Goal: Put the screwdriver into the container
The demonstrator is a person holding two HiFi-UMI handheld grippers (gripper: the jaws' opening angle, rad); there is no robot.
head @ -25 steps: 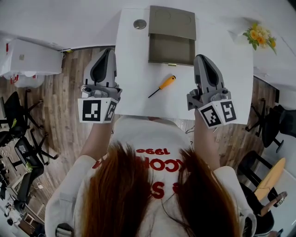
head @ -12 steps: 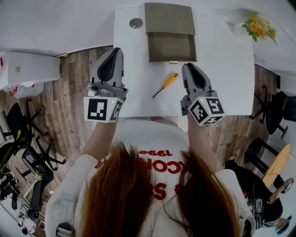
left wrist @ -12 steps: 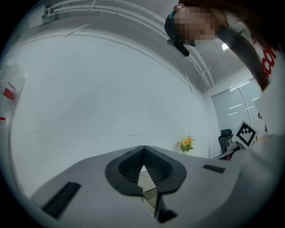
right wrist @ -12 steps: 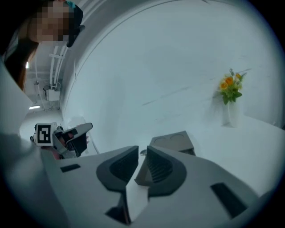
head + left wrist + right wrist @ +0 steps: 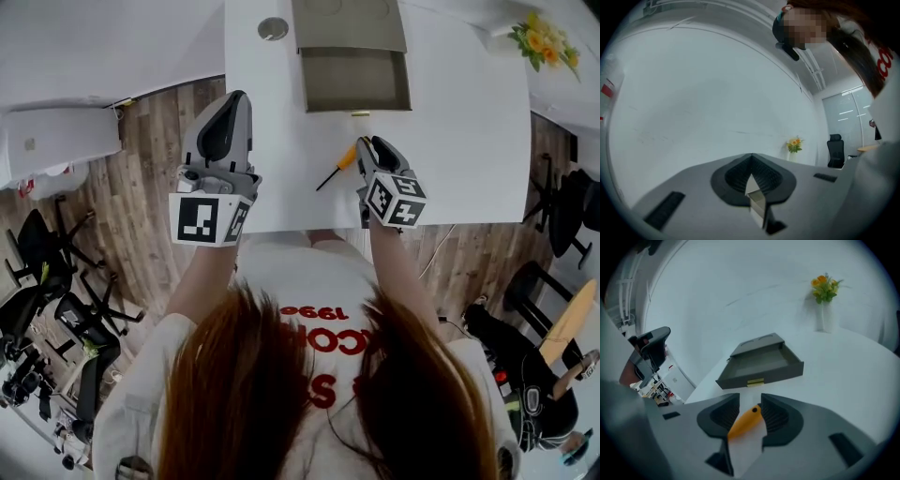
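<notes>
Right tongs [image 5: 750, 405] opening astride the screwdriver [image 5: 744, 423] handle (light, rigid; its fattest, surest hold); left tongs [image 5: 751, 163] clenched, empty.

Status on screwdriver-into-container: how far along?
Done: the container sits open and empty. In hand: the right gripper straddles the orange handle of the screwdriver, jaws opening, not gripping; it lies on the table. The left gripper is shut and empty. Left: grip, lift, place inside.

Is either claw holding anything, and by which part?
Nothing yet. The right gripper is opening its jaws around the screwdriver, at its orange handle, not pressing; the left gripper is shut, empty.
</notes>
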